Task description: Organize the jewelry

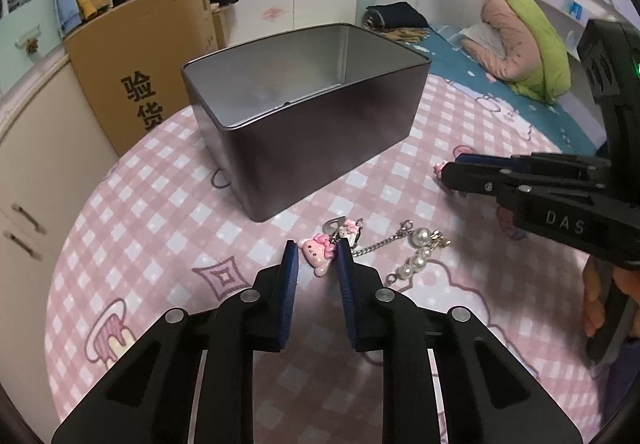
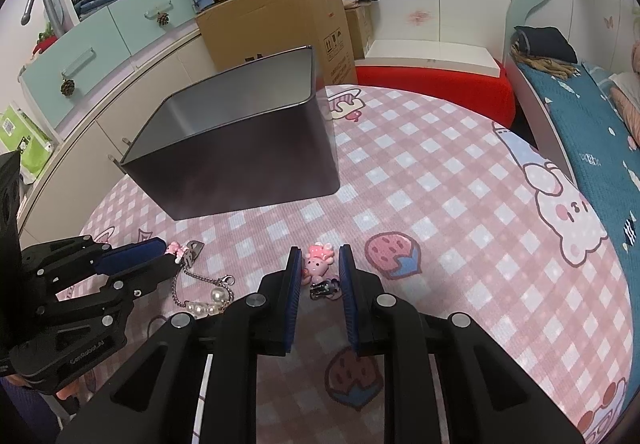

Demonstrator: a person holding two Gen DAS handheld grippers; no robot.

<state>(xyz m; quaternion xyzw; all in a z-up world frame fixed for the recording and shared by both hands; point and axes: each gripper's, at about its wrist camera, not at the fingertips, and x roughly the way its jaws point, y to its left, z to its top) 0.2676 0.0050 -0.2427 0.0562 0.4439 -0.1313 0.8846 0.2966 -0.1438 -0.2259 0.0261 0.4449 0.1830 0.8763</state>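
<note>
An open dark metal tin [image 1: 304,132] stands on the pink checked table; it also shows in the right wrist view [image 2: 240,168]. My left gripper [image 1: 318,250] is open, its fingers on either side of a pink cat charm [image 1: 318,253] that joins a silver chain with pearls [image 1: 418,254]. My right gripper [image 2: 320,258] is open around a second pink charm [image 2: 318,262] with a small dark clip [image 2: 324,289]. The left gripper [image 2: 160,256] shows at the chain [image 2: 200,290] in the right wrist view. The right gripper [image 1: 448,174] shows at the right of the left wrist view.
A cardboard box [image 1: 152,76] stands behind the table on the left, beside white cabinets [image 1: 24,180]. A bed with a teal cover [image 2: 592,132] and folded clothes lies to the right. A red cushion [image 2: 436,88] sits beyond the table's far edge.
</note>
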